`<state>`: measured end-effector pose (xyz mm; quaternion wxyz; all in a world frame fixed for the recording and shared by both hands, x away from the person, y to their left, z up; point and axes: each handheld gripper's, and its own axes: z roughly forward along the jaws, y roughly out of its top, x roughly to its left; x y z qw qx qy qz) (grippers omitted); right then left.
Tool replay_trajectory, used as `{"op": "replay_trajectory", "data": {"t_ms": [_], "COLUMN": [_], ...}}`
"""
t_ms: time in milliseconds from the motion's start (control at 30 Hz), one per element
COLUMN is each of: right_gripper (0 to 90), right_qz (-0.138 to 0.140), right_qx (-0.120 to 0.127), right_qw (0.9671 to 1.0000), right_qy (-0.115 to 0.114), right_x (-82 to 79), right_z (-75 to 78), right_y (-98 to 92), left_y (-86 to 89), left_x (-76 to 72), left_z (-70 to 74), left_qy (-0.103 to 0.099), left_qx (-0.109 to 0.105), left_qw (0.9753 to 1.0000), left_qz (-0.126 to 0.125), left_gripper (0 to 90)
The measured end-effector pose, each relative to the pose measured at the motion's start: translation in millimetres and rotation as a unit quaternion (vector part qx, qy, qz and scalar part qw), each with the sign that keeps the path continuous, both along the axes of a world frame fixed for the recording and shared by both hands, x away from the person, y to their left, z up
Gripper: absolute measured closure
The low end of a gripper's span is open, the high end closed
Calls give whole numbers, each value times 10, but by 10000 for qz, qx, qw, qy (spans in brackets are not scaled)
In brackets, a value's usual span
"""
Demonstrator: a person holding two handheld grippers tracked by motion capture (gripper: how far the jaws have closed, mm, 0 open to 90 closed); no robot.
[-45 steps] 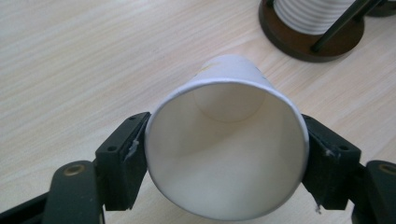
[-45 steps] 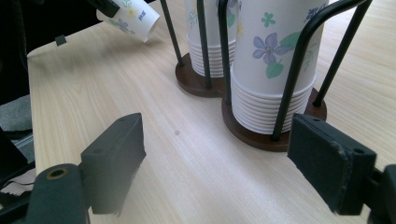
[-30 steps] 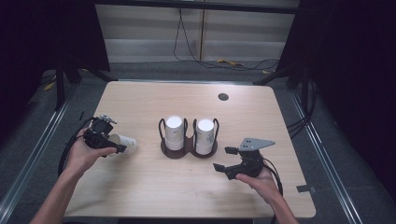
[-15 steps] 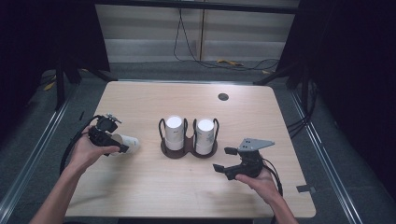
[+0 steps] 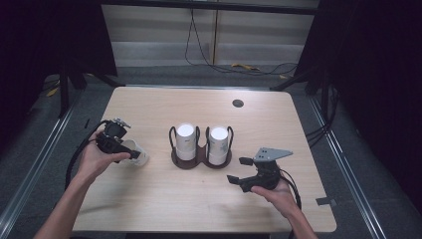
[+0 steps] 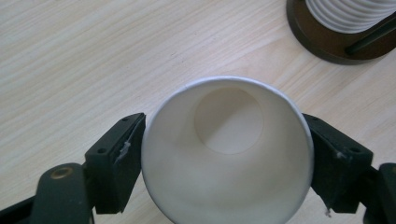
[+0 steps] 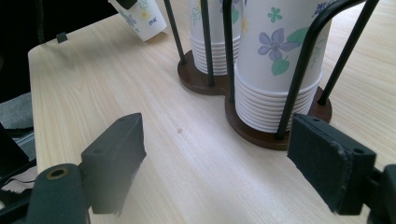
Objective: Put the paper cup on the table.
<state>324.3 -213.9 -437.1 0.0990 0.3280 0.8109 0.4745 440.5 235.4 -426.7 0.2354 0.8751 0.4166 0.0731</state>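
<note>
My left gripper (image 5: 124, 149) is shut on a white paper cup (image 5: 137, 156) at the table's left, held tilted just over the wood. The left gripper view looks into the cup's empty mouth (image 6: 227, 154), with a jaw pressed on each side. At mid-table stands a dark wooden holder (image 5: 199, 162) with wire loops, carrying two cup stacks (image 5: 185, 142) (image 5: 218, 144). My right gripper (image 5: 239, 170) sits open to the right of the holder, jaws wide apart. The right gripper view shows the floral-printed stacks (image 7: 280, 60) close ahead and the held cup (image 7: 140, 16) farther off.
A round dark hole (image 5: 238, 103) lies in the tabletop (image 5: 149, 209) at the back right. The holder's base (image 6: 322, 42) is up and to the right of the held cup. Cables trail on the floor behind the table.
My left gripper has shifted slightly to the right with the cup in it. The right gripper has stayed where it was.
</note>
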Motion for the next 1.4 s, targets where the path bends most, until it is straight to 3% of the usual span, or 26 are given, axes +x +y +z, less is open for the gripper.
{"op": "replay_trajectory", "data": {"t_ms": [333,733,900,1167,1300,1400], "right_gripper": [198,198,198,198,198,198], "right_qz": [31,34,35,28,-10,-25], "right_qx": [-12,-7,-5,-4,9,1], "right_qw": [10000,10000,10000,10000,10000,10000], "right_qy": [11,27,18,11,12,6], "right_x": [-1,2,0,-1,-1,-1], "right_z": [-7,-9,-8,-6,-7,-7], "right_y": [13,12,15,7,-4,-9], "left_y": [-17,26,84,165,217,256], "left_x": [19,-12,-17,-98,-181,-234], "left_z": [-68,-133,-181,-213,-225,-243], "left_qy": [27,5,35,-102,-50,-27], "left_qx": [-164,-180,-198,-375,-514,-526], "left_qw": [9999,9998,9997,9990,9981,9981], "left_qz": [20,3,109,219,351,315], "left_gripper": [181,183,181,182,186,186]}}
